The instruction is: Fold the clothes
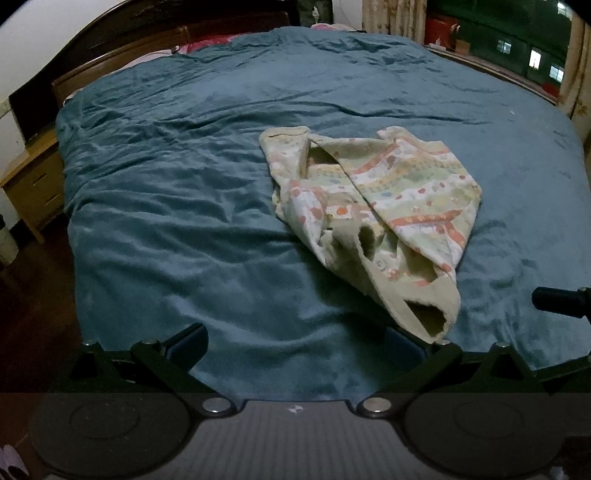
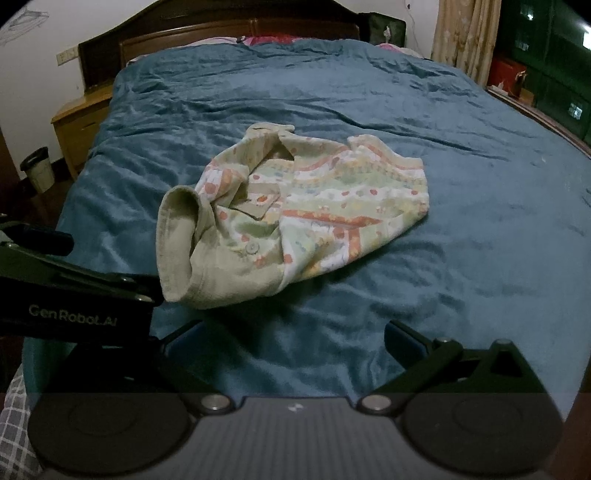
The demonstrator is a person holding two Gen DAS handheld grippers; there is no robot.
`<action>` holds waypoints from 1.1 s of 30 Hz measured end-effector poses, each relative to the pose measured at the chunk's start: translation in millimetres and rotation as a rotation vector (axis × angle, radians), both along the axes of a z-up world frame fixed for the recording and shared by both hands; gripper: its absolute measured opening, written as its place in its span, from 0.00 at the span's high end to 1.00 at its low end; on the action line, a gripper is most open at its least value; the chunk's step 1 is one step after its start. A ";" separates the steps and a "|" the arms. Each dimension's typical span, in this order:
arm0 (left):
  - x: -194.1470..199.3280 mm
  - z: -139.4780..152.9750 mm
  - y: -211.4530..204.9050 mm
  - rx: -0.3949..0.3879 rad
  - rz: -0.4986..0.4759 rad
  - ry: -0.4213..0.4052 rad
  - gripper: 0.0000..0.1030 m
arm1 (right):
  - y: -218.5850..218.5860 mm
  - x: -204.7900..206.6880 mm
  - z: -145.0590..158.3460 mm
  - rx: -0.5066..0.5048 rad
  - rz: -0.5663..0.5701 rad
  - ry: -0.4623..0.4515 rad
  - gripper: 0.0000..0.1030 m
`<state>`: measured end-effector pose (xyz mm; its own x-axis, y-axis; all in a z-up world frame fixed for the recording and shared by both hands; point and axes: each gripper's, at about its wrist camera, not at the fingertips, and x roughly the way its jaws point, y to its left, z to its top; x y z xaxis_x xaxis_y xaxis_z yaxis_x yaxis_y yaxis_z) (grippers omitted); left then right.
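Observation:
A small patterned shirt [image 1: 376, 206], cream with orange and green bands, lies crumpled on the teal bedspread [image 1: 184, 221]. It also shows in the right wrist view [image 2: 295, 214], with a sleeve cuff [image 2: 177, 243] toward me. My left gripper [image 1: 295, 347] is open and empty, just short of the shirt's near sleeve [image 1: 424, 310]. My right gripper [image 2: 291, 343] is open and empty, a little short of the shirt. The left gripper's body [image 2: 74, 295] shows at the left of the right wrist view.
A wooden headboard [image 2: 221, 22] stands at the far end. A wooden nightstand [image 2: 77, 122] and a waste bin [image 2: 37, 170] stand left of the bed. A curtain [image 2: 465, 33] and a dark window [image 2: 546, 66] are at the right. Pink pillows [image 2: 273, 38] lie by the headboard.

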<state>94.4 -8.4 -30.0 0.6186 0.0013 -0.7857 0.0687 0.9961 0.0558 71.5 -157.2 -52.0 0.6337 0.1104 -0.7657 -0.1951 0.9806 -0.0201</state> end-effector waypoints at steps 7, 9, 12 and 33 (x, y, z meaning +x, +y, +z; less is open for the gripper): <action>17.4 13.0 7.3 -0.020 0.004 -0.027 0.03 | -1.4 14.1 7.8 -0.001 0.004 -0.013 0.01; 23.0 17.7 8.9 -0.022 0.003 -0.034 0.03 | -3.2 17.7 12.6 0.007 0.009 -0.017 0.01; 29.8 27.8 11.8 -0.031 -0.004 -0.059 0.03 | -6.0 23.0 20.0 0.020 0.016 -0.023 0.01; 134.9 17.0 9.7 0.043 -0.026 -0.071 0.15 | -15.1 124.5 30.4 -0.040 0.008 -0.103 0.08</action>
